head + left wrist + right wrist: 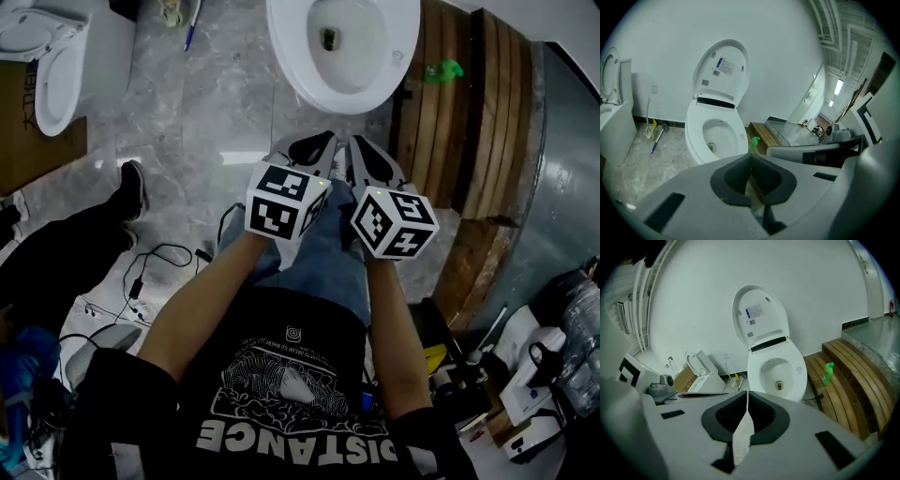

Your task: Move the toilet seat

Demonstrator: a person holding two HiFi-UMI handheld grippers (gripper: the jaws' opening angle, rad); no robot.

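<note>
A white toilet [284,42] stands ahead of me with its bowl uncovered. Its seat and lid [721,70] are raised upright against the wall, as the right gripper view also shows of that lid [759,315]. My left gripper [322,142] and right gripper [362,147] hang side by side in front of my body, short of the bowl and touching nothing. Both are shut with nothing between the jaws, the left gripper [751,161] and the right gripper [747,401] each showing its pads pressed together.
A second toilet [47,56] stands at the left beside a cardboard box [28,131]. A green bottle [442,69] lies on the slatted wooden platform [469,141] at the right. Cables [150,262] and a person's shoe [131,187] lie on the marble floor to my left.
</note>
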